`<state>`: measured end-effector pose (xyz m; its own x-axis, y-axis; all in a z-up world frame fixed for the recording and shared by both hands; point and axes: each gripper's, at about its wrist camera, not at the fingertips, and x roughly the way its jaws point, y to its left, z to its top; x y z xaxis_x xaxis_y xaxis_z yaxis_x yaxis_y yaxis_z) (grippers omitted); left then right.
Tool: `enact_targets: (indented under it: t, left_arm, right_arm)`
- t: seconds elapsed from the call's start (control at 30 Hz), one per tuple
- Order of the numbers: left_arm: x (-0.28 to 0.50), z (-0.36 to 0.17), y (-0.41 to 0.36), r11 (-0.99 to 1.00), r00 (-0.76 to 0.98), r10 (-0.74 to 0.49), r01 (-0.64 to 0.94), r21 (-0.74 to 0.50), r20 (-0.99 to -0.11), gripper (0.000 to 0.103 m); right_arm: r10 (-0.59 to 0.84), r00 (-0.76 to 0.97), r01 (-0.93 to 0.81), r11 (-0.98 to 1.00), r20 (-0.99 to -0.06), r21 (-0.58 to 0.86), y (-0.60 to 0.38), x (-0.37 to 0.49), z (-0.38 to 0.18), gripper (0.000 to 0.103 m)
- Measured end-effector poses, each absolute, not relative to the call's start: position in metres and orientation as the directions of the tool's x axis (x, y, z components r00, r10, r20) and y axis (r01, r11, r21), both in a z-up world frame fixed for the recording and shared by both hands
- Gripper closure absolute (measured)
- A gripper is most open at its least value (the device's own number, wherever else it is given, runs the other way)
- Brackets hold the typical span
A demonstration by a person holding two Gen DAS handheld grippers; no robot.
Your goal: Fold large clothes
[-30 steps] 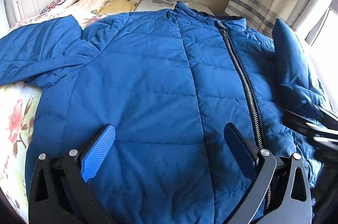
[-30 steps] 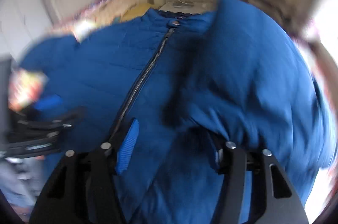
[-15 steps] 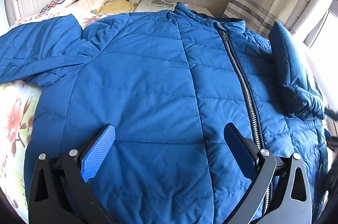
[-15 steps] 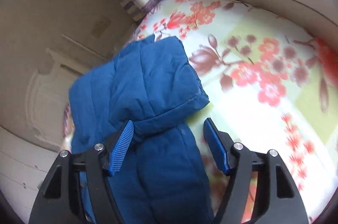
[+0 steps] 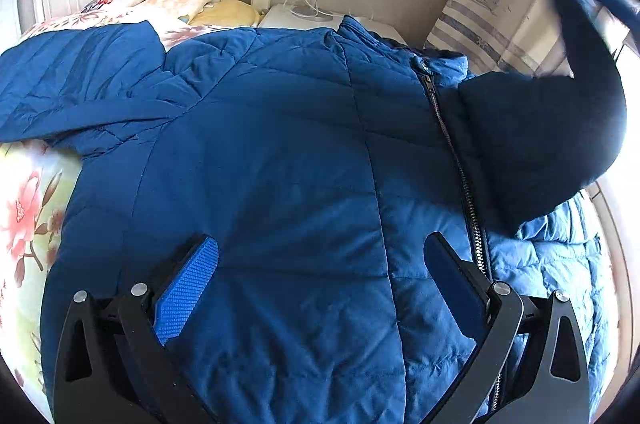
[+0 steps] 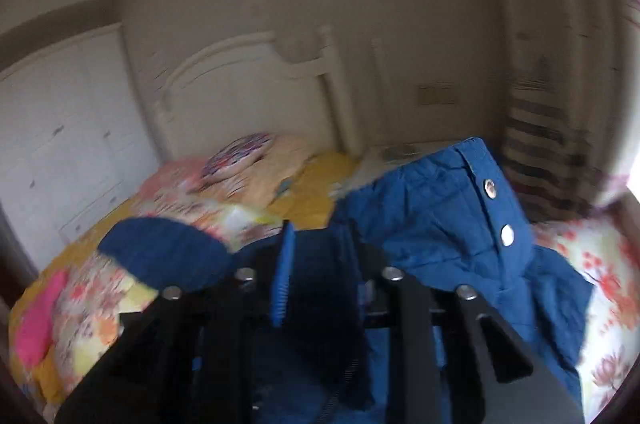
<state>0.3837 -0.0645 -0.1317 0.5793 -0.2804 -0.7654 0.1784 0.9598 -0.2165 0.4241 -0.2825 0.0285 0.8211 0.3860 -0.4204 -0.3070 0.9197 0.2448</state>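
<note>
Here the blue padded jacket (image 5: 280,151) lies spread, zipped front up, across the floral bedspread (image 5: 24,207). The left gripper (image 5: 320,264) hangs just above its lower front, jaws wide, nothing between them. The right gripper (image 6: 320,264) has just been closing and clamps the jacket's sleeve (image 5: 560,127), lifted above the jacket's right side.

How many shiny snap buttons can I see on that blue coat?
2. Both sit on a raised edge of the blue quilted jacket: upper silver snap, lower silver snap just below. Folds may hide more.
</note>
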Motion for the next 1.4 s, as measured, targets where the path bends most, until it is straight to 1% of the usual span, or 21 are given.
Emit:
enact_targets:
  t: [0.03, 0.13, 0.27, 0.33, 0.47, 0.53, 0.67, 0.83, 0.93, 1.0, 1.03, 1.07, 1.1, 1.17, 1.2, 1.23, 1.27, 1.3, 1.33, 1.37, 1.4]
  left_arm:
    - [0.384, -0.131, -0.062, 0.957, 0.581, -0.289, 0.175, -0.23, -0.761, 0.004]
    - [0.385, -0.13, -0.057, 0.949, 0.582, -0.315, 0.172, -0.264, -0.75, 0.004]
    - [0.386, -0.131, -0.053, 0.942, 0.579, -0.334, 0.171, -0.29, -0.743, 0.004]
    - [0.387, -0.131, -0.05, 0.937, 0.578, -0.345, 0.17, -0.305, -0.739, 0.004]
    - [0.388, -0.131, -0.037, 0.907, 0.577, -0.405, 0.156, -0.39, -0.71, 0.004]
    - [0.393, -0.131, -0.027, 0.856, 0.558, -0.485, 0.147, -0.496, -0.673, 0.004]
    - [0.406, -0.137, -0.013, 0.697, 0.507, -0.647, 0.09, -0.711, -0.57, 0.004]
    - [0.436, -0.149, -0.007, 0.475, 0.518, -0.752, -0.002, -0.88, -0.407, 0.005]
    - [0.456, -0.155, -0.018, 0.368, 0.497, -0.801, -0.032, -0.929, -0.334, 0.005]
    - [0.466, -0.163, -0.029, 0.268, 0.469, -0.841, -0.071, -0.961, -0.269, 0.009]
    - [0.469, -0.165, -0.034, 0.221, 0.469, -0.851, -0.088, -0.971, -0.236, 0.026]
    - [0.47, -0.163, -0.036, 0.207, 0.477, -0.849, -0.096, -0.974, -0.227, 0.033]
    - [0.467, -0.157, -0.035, 0.234, 0.504, -0.826, -0.102, -0.967, -0.253, 0.041]
    - [0.45, -0.117, -0.037, 0.447, 0.612, -0.704, -0.011, -0.894, -0.36, 0.043]
    - [0.434, -0.091, -0.044, 0.588, 0.677, -0.619, 0.063, -0.807, -0.398, 0.043]
    - [0.409, -0.06, -0.059, 0.74, 0.759, -0.513, 0.155, -0.655, -0.4, 0.043]
    - [0.384, -0.039, -0.074, 0.832, 0.823, -0.438, 0.22, -0.509, -0.361, 0.043]
    - [0.355, -0.022, -0.09, 0.897, 0.87, -0.388, 0.281, -0.341, -0.303, 0.039]
    - [0.341, -0.019, -0.096, 0.908, 0.876, -0.389, 0.313, -0.28, -0.284, 0.018]
    - [0.33, -0.021, -0.098, 0.902, 0.866, -0.415, 0.351, -0.253, -0.279, 0.009]
    - [0.328, -0.023, -0.095, 0.902, 0.863, -0.414, 0.346, -0.258, -0.289, 0.004]
  right_arm:
    - [0.398, 0.808, -0.335, 0.917, -0.434, 0.218, -0.266, 0.428, 0.029, 0.039]
    - [0.438, 0.805, -0.394, 0.899, -0.4, 0.191, -0.252, 0.43, 0.029, 0.039]
    - [0.316, 0.858, -0.242, 0.944, -0.405, 0.225, -0.297, 0.385, 0.022, 0.039]
    - [0.202, 0.868, -0.111, 0.969, -0.454, 0.22, -0.324, 0.363, 0.006, 0.039]
    - [-0.014, 0.776, 0.149, 0.975, -0.63, 0.163, -0.381, 0.362, -0.053, 0.041]
    - [-0.054, 0.725, 0.233, 0.958, -0.686, 0.17, -0.403, 0.357, -0.083, 0.043]
    - [-0.034, 0.716, 0.283, 0.927, -0.697, 0.247, -0.426, 0.347, -0.118, 0.045]
    - [-0.017, 0.73, 0.271, 0.924, -0.683, 0.268, -0.43, 0.345, -0.122, 0.043]
    - [-0.004, 0.737, 0.27, 0.918, -0.676, 0.29, -0.432, 0.345, -0.12, 0.044]
    - [-0.005, 0.739, 0.272, 0.917, -0.673, 0.292, -0.431, 0.342, -0.118, 0.044]
    - [-0.007, 0.739, 0.272, 0.918, -0.674, 0.288, -0.431, 0.342, -0.118, 0.044]
    - [-0.01, 0.739, 0.272, 0.919, -0.674, 0.285, -0.43, 0.342, -0.116, 0.044]
    - [-0.011, 0.739, 0.272, 0.92, -0.673, 0.284, -0.43, 0.342, -0.117, 0.044]
    - [-0.008, 0.742, 0.269, 0.919, -0.67, 0.287, -0.431, 0.341, -0.117, 0.045]
    - [-0.006, 0.744, 0.268, 0.919, -0.668, 0.29, -0.431, 0.34, -0.116, 0.045]
    - [-0.006, 0.746, 0.267, 0.919, -0.666, 0.291, -0.431, 0.339, -0.116, 0.045]
    - [-0.007, 0.745, 0.269, 0.918, -0.667, 0.291, -0.431, 0.339, -0.117, 0.045]
    - [-0.005, 0.744, 0.269, 0.918, -0.668, 0.293, -0.432, 0.34, -0.117, 0.045]
    - [-0.004, 0.744, 0.269, 0.917, -0.668, 0.295, -0.432, 0.339, -0.117, 0.045]
    - [-0.001, 0.746, 0.268, 0.916, -0.666, 0.299, -0.433, 0.339, -0.118, 0.045]
    - [0.002, 0.747, 0.267, 0.915, -0.665, 0.303, -0.434, 0.339, -0.118, 0.045]
